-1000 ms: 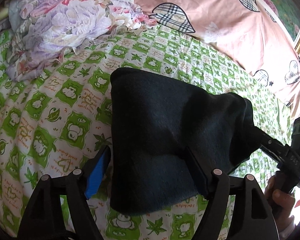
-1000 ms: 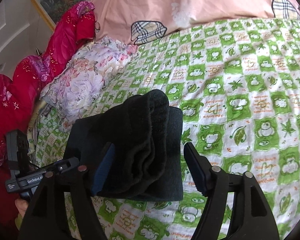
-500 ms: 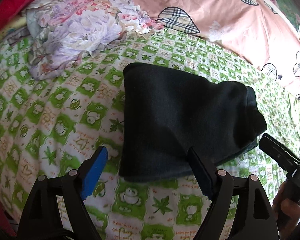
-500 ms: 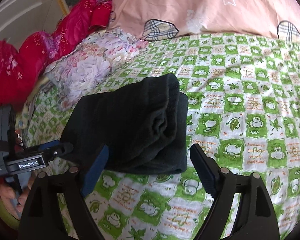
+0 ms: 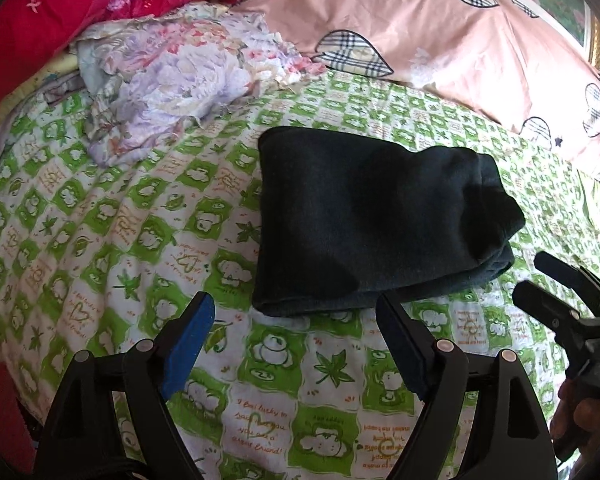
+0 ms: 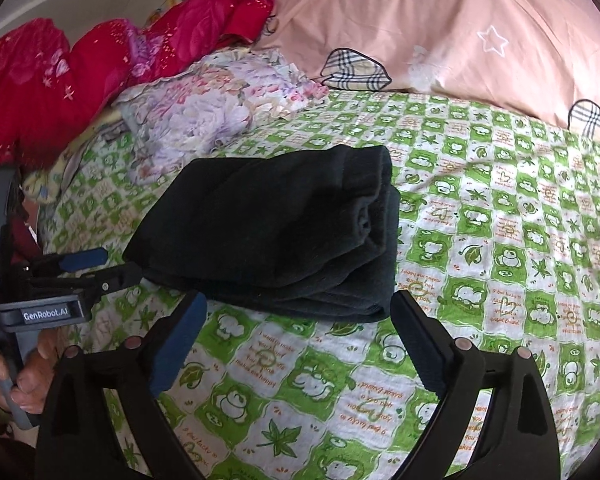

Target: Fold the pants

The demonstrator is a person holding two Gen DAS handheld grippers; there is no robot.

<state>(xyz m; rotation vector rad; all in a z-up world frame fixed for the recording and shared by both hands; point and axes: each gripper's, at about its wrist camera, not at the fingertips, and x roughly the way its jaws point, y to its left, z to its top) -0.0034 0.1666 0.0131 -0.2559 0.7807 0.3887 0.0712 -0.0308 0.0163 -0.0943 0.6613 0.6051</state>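
With the pants (image 5: 372, 220) lying folded on the bed (image 5: 140, 220), both claws, left (image 5: 296, 344) and right (image 6: 300, 340), hang released; folding looks finished, leaving only a withdrawal.

Dark pants (image 5: 364, 220), folded into thick bundle, flat on bedsheet (image 5: 140, 216).

Your left wrist view: looks along own fingers from near bed edge, angled down, close to folded pants (image 5: 376, 220) on green checked sheet (image 5: 140, 240). Your right wrist view: same low, close angle from pants' other side. Both share pants, floral pillow (image 6: 204, 120), pink quilt (image 5: 460, 40); each catches other gripper at frame edge.
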